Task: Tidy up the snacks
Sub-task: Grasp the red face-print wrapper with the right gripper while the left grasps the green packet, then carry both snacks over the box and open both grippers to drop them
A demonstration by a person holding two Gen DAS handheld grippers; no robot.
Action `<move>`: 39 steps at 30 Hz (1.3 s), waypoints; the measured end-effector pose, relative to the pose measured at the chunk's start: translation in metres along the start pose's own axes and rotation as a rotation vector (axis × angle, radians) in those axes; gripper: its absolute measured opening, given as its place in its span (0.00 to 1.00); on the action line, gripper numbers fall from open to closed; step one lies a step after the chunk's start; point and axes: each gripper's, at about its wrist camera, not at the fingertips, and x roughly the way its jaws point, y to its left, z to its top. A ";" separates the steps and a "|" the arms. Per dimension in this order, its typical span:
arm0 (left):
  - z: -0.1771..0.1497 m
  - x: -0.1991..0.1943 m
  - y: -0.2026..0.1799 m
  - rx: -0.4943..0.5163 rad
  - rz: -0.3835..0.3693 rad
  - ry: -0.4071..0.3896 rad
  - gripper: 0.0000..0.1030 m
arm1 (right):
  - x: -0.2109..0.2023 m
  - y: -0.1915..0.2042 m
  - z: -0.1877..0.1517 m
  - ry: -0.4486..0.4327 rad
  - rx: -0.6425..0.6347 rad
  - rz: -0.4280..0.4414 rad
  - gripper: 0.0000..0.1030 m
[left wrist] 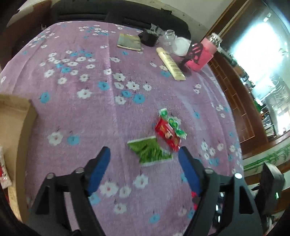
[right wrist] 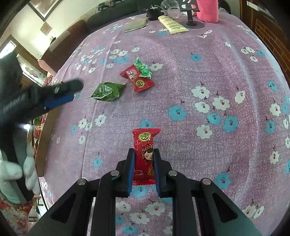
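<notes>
Near the counter's (right wrist: 226, 59) middle, the right gripper (right wrist: 144, 168) is tilting steeply downward, fingers clamping a red snack packet (right wrist: 145, 143). The left gripper (left wrist: 145, 167), fingers apart and empty, is angling down beside the green packet (left wrist: 150, 152), close to the counter's left edge.

Three packets (right wrist: 137, 79) are lying mid-surface (right wrist: 208, 63); a tube (right wrist: 172, 24) and jar (right wrist: 207, 10) are standing far right.
</notes>
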 end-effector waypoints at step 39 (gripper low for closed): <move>-0.074 -0.144 0.075 0.002 0.322 -0.114 0.50 | 0.006 0.142 0.004 -0.009 -0.157 0.103 0.17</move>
